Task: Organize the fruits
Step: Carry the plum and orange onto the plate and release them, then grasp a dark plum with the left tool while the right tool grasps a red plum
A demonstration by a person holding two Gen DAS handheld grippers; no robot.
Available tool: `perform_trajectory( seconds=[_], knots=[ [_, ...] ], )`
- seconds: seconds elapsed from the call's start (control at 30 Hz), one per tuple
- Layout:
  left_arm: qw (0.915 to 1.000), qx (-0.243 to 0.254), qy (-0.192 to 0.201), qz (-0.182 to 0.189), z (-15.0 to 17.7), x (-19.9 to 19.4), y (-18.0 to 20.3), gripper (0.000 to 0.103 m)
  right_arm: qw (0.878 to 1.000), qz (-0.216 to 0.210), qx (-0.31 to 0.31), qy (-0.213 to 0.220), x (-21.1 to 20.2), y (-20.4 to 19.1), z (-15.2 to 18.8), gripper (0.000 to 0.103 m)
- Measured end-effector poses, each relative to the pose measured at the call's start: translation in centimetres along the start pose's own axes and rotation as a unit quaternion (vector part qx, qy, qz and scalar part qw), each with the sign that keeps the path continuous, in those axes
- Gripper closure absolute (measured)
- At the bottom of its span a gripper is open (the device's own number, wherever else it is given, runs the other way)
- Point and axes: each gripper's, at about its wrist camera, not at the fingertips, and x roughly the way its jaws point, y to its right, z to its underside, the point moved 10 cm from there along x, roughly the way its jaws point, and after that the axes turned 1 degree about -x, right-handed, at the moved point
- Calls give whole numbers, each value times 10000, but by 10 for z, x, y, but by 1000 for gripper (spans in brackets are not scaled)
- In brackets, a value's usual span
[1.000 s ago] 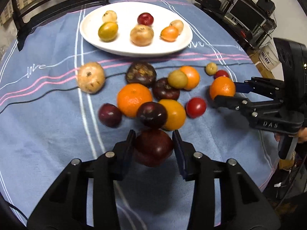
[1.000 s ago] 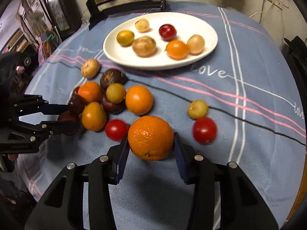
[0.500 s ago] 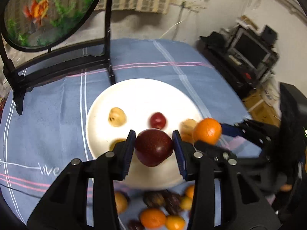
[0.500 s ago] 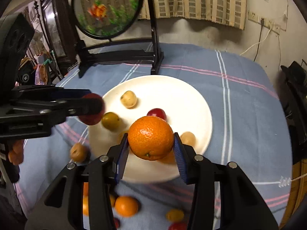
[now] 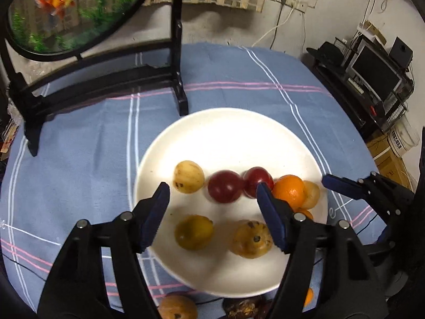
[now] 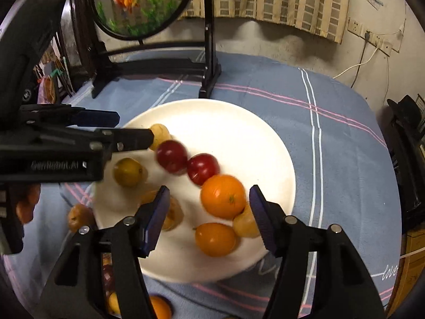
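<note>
White and round, the plate [image 5: 228, 133] lies on the blue striped tablecloth [image 5: 79, 159] in the middle of both views, and both grippers hang over its near side with nothing between their fingers. The left gripper [image 5: 212, 207] has its jaws wide apart; in the left wrist view the dark red plum [image 5: 225, 189] lies on the plate just beyond the gap of the fingertips, a little blurred, and it touches a second red plum [image 5: 257, 180] to its right. A pale yellow fruit [image 5: 188, 176] lies at the left of the blurred plum, near the tip of the left finger. The right gripper [image 6: 209, 212] is open wide as well; in the right wrist view the big orange [image 6: 223, 196] rests on the plate between and slightly beyond its two fingertips, without touching them, and it leans against a tan fruit [image 6: 245, 223] beside the right finger. A smaller orange fruit [image 6: 215, 239] lies lower in the frame, between the fingers. A yellow-green fruit [image 5: 194, 232] and a tan fruit with a dark spot [image 5: 251, 239] lie in the lower part of the plate in the left wrist view. More fruits stay on the cloth at the lower edge of both frames. A round fish tank [image 6: 143, 2] on a black stand is in the upper left.
</note>
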Motion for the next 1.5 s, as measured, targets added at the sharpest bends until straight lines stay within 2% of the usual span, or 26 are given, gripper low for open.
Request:
perform_trajectory(
  seconds=[0.1, 0.2, 0.37, 0.5, 0.6, 0.7, 0.87, 1.03, 1.23, 1.27, 1.37, 1.43, 1.5],
  knots=[
    [9997, 72, 225, 20, 5, -31, -5, 30, 9983, -517, 279, 19, -25, -8, 12, 40],
    [9993, 107, 344, -32, 25, -60, -16, 28, 9942, -984, 425, -89, -48, -27, 37, 40],
    [10000, 53, 28, -42, 94, -80, -38, 28, 9924, -1101, 152, -537, -41, -63, 76, 40],
    [9991, 221, -366, 36, 158, -83, -40, 28, 9909, -1134, 158, -713, -25, -77, 84, 42],
    [9984, 264, -492, 80, 189, -83, -38, 28, 9889, -1191, 182, -870, -13, -86, 86, 50],
    [9982, 176, -556, 142, 205, -80, -38, 28, 9870, -1176, 11, -1096, 0, -93, 90, 75],
    [9980, 174, -558, 251, 207, -68, -28, 28, 9887, -1160, -95, -940, -17, -94, 85, 75],
    [9968, 651, -455, 102, 202, -49, -16, 32, 9896, -1131, 138, -878, -34, -83, 87, 75],
    [9953, 819, -366, 366, 201, -37, -15, 34, 9889, -1122, 353, -908, -41, -78, 100, 75],
    [9947, 868, -347, 430, 201, -36, -14, 36, 9888, -1132, 406, -888, -41, -78, 100, 75],
    [9894, 1018, -403, 959, 203, -37, -2, 70, 9883, -1139, 515, -875, -42, -78, 101, 75],
    [9865, 1254, -428, 961, 207, -37, 1, 70, 9882, -1141, 527, -875, -45, -79, 102, 75],
    [9860, 1268, -468, 977, 209, -38, 1, 71, 9888, -1111, 522, -846, -48, -79, 102, 75]
  ],
)
